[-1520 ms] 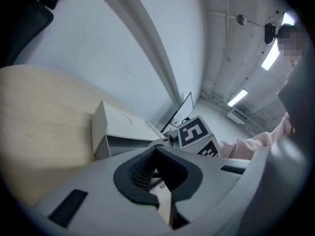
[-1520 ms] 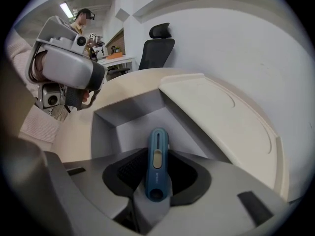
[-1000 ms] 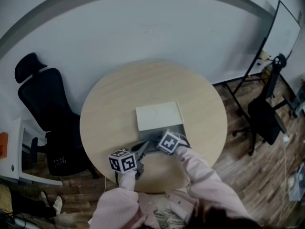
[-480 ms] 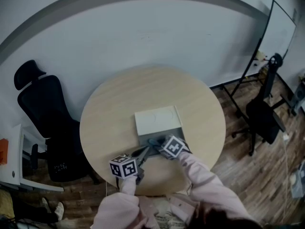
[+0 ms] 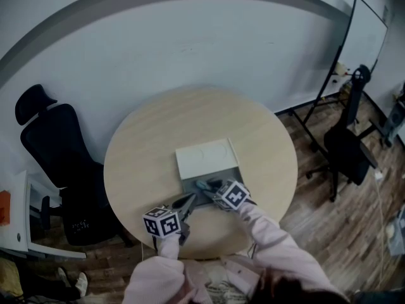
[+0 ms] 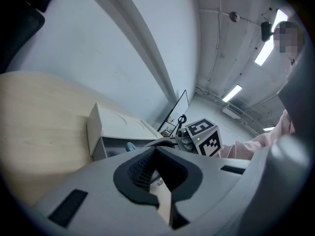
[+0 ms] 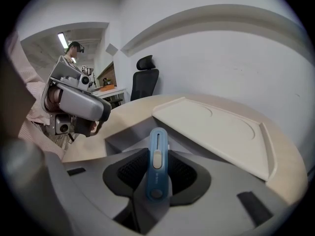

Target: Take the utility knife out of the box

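Right gripper (image 7: pixel 157 176) clamped on blue plastic utility knife (image 7: pixel 157 149), over open flat white box (image 5: pixel 205 159), centre of round pale-wood table (image 5: pixel 139 138); left gripper (image 6: pixel 156 156) closed, empty.

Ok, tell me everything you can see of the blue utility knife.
The utility knife is a slim blue bar, plastic-looking, with rounded ends, a pale slider in a long slot and a round dimple near the rear. No blade shows. The right tool clamps its rear half between ribbed pads; its front sticks out toward the open grey box.
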